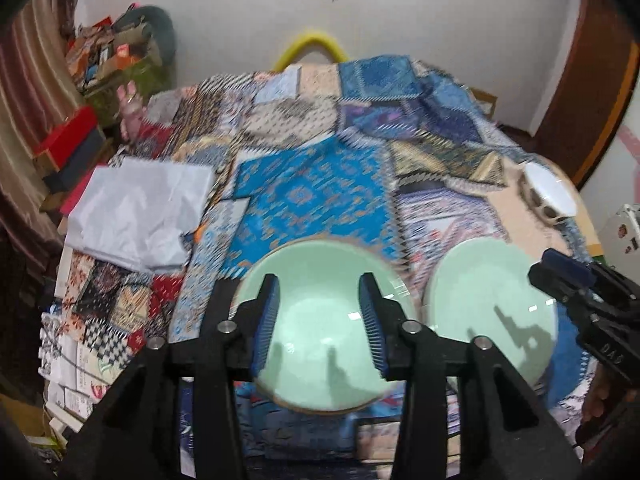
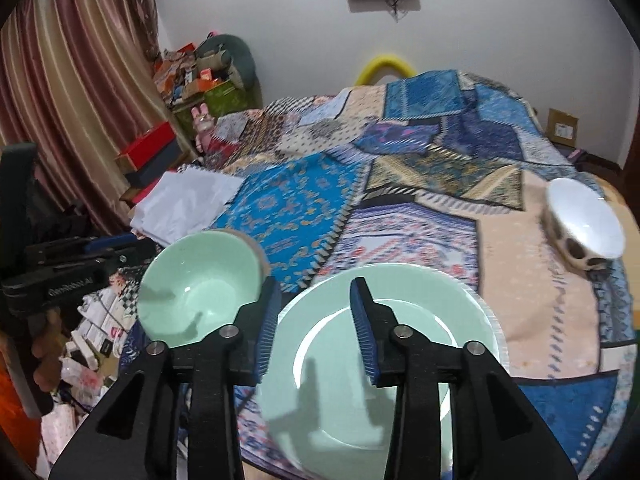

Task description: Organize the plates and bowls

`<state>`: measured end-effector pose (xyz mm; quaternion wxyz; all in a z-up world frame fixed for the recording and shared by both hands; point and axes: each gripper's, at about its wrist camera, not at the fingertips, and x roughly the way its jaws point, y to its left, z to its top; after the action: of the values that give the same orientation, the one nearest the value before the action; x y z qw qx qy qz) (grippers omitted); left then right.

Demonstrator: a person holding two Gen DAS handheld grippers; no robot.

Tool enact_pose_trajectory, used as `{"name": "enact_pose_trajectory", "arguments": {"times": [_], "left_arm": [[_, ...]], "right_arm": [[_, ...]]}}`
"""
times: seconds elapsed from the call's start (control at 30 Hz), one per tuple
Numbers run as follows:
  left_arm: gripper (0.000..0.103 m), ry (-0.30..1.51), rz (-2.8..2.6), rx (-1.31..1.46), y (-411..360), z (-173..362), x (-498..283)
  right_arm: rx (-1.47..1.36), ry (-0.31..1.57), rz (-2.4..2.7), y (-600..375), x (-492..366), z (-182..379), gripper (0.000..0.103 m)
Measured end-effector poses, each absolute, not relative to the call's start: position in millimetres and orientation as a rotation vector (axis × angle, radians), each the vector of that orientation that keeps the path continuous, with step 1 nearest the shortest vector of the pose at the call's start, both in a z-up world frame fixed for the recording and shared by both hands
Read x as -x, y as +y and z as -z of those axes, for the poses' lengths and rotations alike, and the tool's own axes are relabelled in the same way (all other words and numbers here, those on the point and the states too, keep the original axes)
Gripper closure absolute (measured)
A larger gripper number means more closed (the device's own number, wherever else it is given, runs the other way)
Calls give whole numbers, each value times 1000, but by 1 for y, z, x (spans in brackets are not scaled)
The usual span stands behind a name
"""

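Risk first: everything sits on a bed under a soft patchwork quilt (image 2: 400, 232), not a hard top, so a dish put down or nudged near the edge could tip or slide off. The mint green bowl (image 2: 200, 280) worries me most. It's at the near left corner of the bed, right above the floor clutter, and looks like it leans a bit on the lumpy fabric. Stack it off-centre and I'd guess it rocks.

The left gripper (image 1: 320, 320) hangs over that bowl with its fingers (image 1: 266, 320) spread and nothing between them, clear of the rim as far as I can tell. The right gripper (image 2: 316, 328) is the same over the mint green plate (image 2: 380, 360): fingers parted, empty, not touching the plate that I can see. Both views are a bit smeared, so contact is hard to rule out completely.

The plate lies flat along the near edge, just right of the bowl, rims close or maybe touching. Both are glossy, pale mint, clean and empty; the plate has a wide flat rim and a shallow well.

Farther back, near the right edge, a white bowl (image 2: 584, 224) with a dark spotted outside sits tilted on its side, well apart from the green pair. It's another one that might roll if the quilt gets tugged.
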<state>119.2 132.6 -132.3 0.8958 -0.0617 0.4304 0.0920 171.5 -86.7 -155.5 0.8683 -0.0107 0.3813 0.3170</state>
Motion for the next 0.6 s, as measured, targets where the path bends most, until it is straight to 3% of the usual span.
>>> {"name": "enact_pose_trajectory", "arguments": {"times": [0.23,0.4,0.5,0.6], "left_arm": [[55,814,-77,85,66,101,-134],[55,793,6,68,22,90,-152],[55,789,51,51,-5,87,-165],[55,792,79,44,-25,88,-177]], "right_arm": [[14,752,-577,-142,-175,140,51],[-4,738,-516,-181,-180,131,47],[-28,726,-486,-204,-184,126,30],[-33,711,-466,-223,-187,120,26]]}}
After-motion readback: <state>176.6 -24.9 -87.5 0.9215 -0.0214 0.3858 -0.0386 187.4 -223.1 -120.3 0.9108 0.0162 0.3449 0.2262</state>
